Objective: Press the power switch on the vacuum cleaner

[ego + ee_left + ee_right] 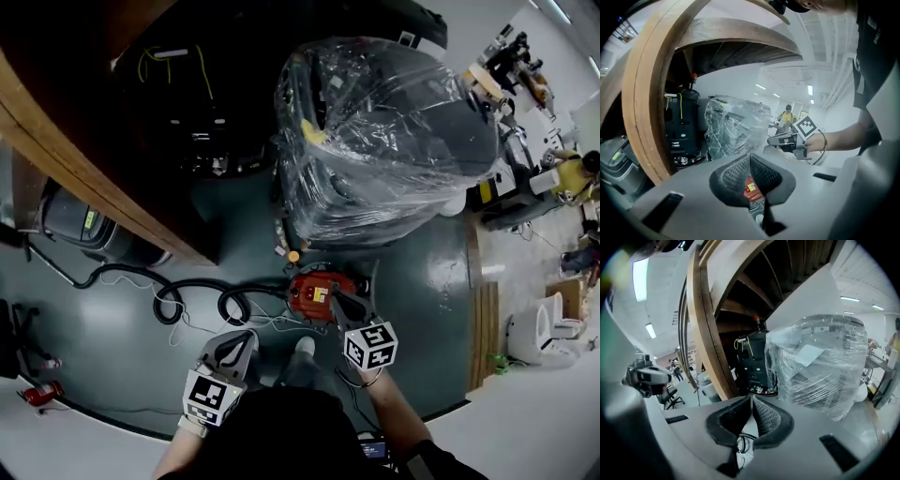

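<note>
Standing on the dark green floor (422, 281), the red vacuum cleaner (314, 292) sits just in front of the person's feet, at the foot of a large machine wrapped in clear plastic film (384, 131). A small yellow label (321, 294) lies on top of the vacuum cleaner; its print is too small to read. A black hose (192, 302) loops away from it across the floor toward the left, with thin pale cables beside it.

The right gripper (336, 300) reaches down over the right part of the vacuum cleaner. Its own view shows its ribbed jaws pressed together at the tips with nothing between them (751, 398). No view shows whether the tips touch the red body.

The left gripper (246, 337) hangs lower left of the vacuum cleaner and apart from it. Its jaws are also closed tip to tip and empty (750, 157), and the red body with the yellow label shows in the gap beneath them.

Each gripper carries a cube of black-and-white square markers (370, 345), with no letters on them.

A curved wooden beam (84, 169) crosses the upper left, and a grey canister (80, 220) with a small green label stands under it near the floor's left edge.
</note>
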A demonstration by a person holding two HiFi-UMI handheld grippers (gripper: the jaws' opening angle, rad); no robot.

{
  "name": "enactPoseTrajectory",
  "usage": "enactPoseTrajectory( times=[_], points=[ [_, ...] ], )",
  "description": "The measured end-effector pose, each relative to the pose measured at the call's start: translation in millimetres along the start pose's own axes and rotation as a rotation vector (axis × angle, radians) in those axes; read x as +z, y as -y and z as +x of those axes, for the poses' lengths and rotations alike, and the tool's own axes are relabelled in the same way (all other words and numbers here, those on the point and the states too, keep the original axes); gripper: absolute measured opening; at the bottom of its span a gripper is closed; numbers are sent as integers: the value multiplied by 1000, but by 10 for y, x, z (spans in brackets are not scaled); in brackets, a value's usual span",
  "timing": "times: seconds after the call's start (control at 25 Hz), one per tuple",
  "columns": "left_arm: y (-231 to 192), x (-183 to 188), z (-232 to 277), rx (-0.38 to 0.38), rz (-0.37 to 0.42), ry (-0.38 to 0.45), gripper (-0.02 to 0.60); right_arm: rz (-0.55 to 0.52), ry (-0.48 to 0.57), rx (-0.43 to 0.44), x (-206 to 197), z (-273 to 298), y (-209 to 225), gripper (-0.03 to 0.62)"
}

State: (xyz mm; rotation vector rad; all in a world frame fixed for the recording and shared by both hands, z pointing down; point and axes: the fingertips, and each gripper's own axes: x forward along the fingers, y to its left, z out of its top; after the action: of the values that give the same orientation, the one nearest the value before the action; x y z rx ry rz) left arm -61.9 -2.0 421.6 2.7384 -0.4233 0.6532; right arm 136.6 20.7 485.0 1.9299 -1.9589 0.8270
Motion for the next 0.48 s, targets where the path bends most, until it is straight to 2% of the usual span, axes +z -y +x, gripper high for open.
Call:
enactPoseTrajectory(
  times=[0.2, 0.48],
  points=[
    [155, 415, 121, -89, 72, 39, 15, 16, 113, -33, 335, -555, -97, 38],
    [423, 936, 363, -196, 123, 107, 15, 16, 268, -116, 685, -1334, -103, 38]
  ],
)
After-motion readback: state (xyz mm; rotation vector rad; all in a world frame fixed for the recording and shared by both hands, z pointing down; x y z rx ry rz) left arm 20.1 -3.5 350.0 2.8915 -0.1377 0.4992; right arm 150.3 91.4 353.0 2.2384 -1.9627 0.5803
